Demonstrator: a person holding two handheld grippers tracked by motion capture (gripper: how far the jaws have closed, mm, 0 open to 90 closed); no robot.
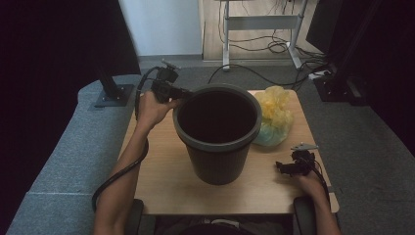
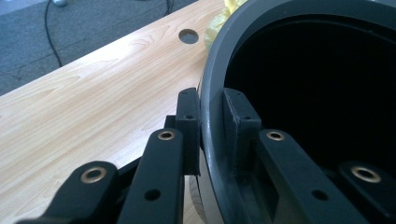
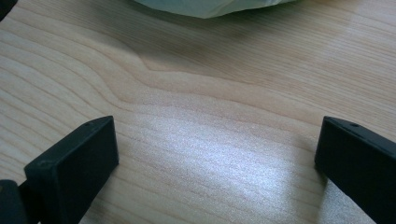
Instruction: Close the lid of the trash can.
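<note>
A: Where was the bin [image 1: 218, 142] found?

B: The dark grey ribbed bin was seen standing upright near the middle of the wooden table [image 1: 161, 176], its mouth open and its inside dark. A yellow plastic bag [image 1: 275, 117] was lying just beside the bin, on its far right, touching or nearly touching the rim.

A: And how was the left gripper [image 1: 182, 93] set against the bin?

B: It was clamped on the bin's rim at the far left. In the left gripper view [image 2: 211, 126] one black jaw was pressed on the outside of the wall and the other on the inside, with the rim gripped between them. A round hole [image 2: 188, 36] in the tabletop was seen beyond the bin.

A: The right gripper [image 1: 280, 169]?

B: It was held low over the table to the right of the bin, near the front edge and well apart from it. Its jaws were spread wide in the right gripper view [image 3: 217, 158], with nothing between them but bare wood grain.

A: Was any writing made out?

B: No brand, label or lettering could be read on the bin, the bag or the grippers.
</note>
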